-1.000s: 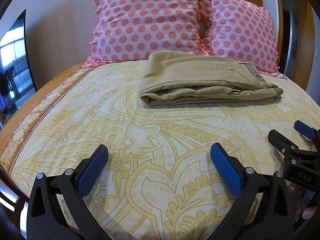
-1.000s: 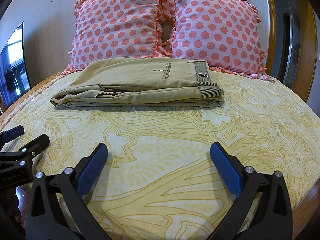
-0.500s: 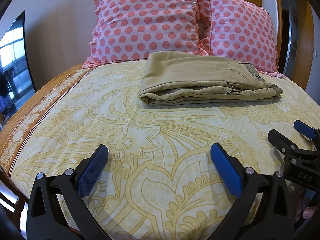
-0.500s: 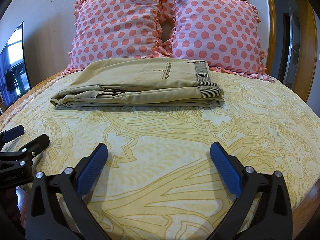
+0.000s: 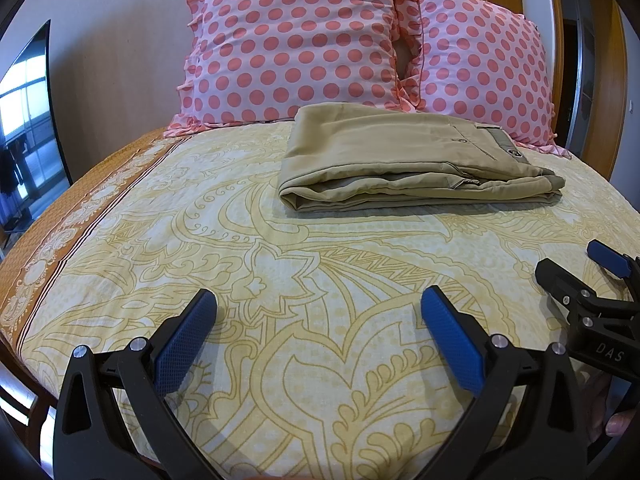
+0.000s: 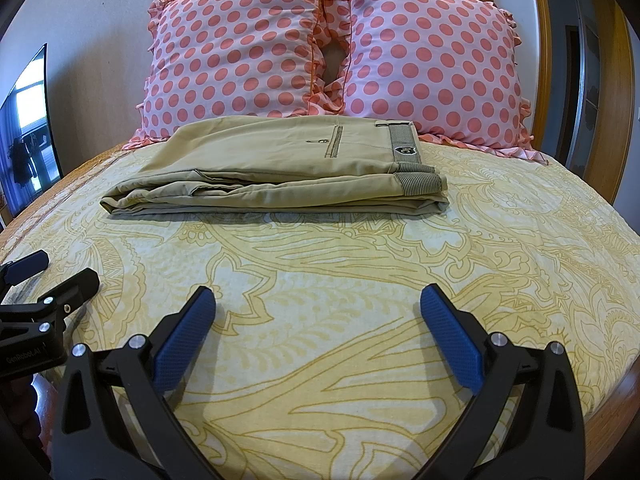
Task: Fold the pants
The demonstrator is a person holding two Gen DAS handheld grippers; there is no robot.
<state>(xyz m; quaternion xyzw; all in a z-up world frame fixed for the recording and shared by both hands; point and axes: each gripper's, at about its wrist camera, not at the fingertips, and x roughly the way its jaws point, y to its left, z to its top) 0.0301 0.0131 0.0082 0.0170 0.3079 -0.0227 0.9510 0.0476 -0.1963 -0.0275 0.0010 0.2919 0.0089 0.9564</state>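
Khaki pants (image 5: 404,164) lie folded in a flat stack on the yellow patterned bedspread (image 5: 280,280), just in front of the pillows. They also show in the right wrist view (image 6: 280,172), waistband and label to the right. My left gripper (image 5: 318,304) is open and empty, low over the bedspread well short of the pants. My right gripper (image 6: 318,304) is open and empty, also short of the pants. The right gripper shows at the right edge of the left wrist view (image 5: 576,268), and the left gripper at the left edge of the right wrist view (image 6: 52,272).
Two pink polka-dot pillows (image 5: 304,40) (image 6: 432,64) lean against the wall behind the pants. A dark screen (image 5: 24,120) stands at the left. A wooden frame (image 6: 608,100) is at the right. The bed's orange border (image 5: 80,200) runs along the left edge.
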